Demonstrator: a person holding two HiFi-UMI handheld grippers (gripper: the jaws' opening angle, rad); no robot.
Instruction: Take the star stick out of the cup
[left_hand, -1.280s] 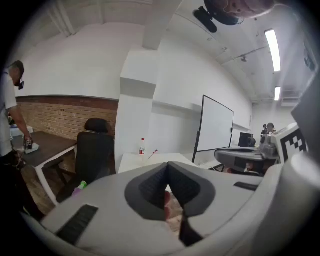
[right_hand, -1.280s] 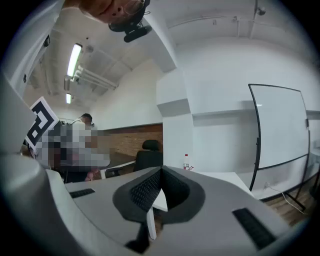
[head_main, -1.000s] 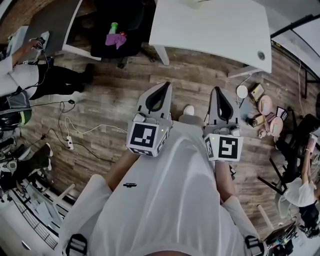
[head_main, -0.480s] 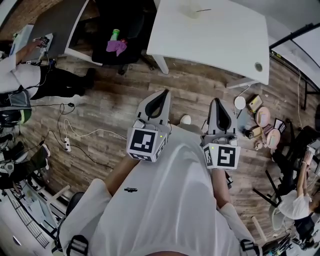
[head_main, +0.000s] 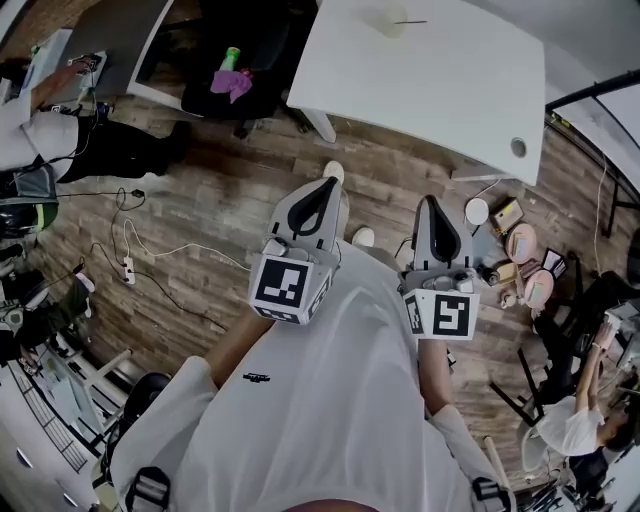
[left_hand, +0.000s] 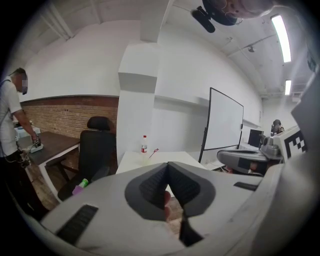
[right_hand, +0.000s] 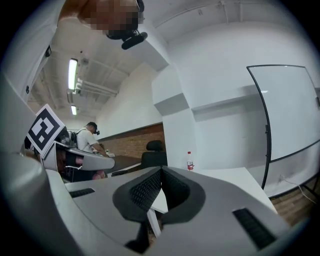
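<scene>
A pale cup with a thin stick leaning out of it stands at the far side of the white table. In the left gripper view the stick shows small and distant beside a red-capped bottle. My left gripper and right gripper are held in front of my body over the wooden floor, well short of the table. Both are shut with nothing between their jaws, as the left gripper and right gripper show in their own views.
A black office chair with a green bottle and purple cloth stands left of the table. A person works at a dark desk at far left. Cables and a power strip lie on the floor; clutter sits at right.
The table and cup have drawn nearer and lower in the head view as I walk toward them. Both grippers stay shut and held the same way.
</scene>
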